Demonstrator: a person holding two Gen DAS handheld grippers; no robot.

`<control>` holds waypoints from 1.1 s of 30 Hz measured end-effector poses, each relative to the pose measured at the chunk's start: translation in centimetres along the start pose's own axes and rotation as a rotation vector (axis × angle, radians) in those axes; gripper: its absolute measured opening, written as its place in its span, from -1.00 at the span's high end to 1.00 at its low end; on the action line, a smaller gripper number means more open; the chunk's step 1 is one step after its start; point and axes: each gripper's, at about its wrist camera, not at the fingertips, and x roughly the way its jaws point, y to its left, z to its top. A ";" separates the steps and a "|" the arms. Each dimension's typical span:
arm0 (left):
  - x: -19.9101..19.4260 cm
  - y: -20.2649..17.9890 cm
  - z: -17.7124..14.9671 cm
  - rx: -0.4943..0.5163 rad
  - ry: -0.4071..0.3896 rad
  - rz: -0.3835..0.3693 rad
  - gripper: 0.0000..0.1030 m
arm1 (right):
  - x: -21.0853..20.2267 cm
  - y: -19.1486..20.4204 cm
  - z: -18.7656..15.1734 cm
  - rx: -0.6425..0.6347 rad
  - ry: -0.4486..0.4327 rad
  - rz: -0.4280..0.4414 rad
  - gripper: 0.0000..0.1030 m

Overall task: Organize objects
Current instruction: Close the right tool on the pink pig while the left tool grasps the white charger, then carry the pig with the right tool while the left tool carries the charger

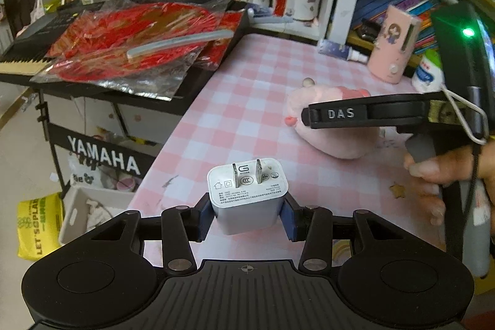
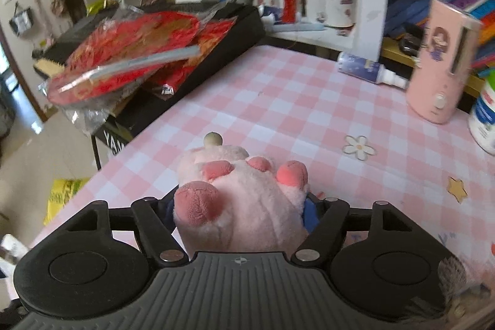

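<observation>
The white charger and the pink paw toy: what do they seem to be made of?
The white charger looks like smooth, slightly glossy hard plastic with two metal prongs: printed markings, light sheen. The pink paw toy seems soft plush fabric: fuzzy pile, padded darker pink toe pads.

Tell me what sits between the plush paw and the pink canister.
Only a daisy sticker on bare checkered tablecloth, between plush paw and pink canister; right wrist view.
</observation>
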 end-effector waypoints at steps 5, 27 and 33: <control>-1.3 -0.6 0.0 0.023 -0.032 -0.045 0.16 | -4.2 -0.6 -0.7 0.049 -0.046 -0.022 -0.35; -7.8 -0.6 -4.5 0.115 -0.101 -0.196 0.16 | -16.2 1.2 -9.3 0.150 -0.049 -0.166 -0.36; -9.6 0.1 -6.5 0.131 -0.097 -0.220 0.16 | -18.1 3.1 -11.4 0.160 -0.048 -0.187 -0.36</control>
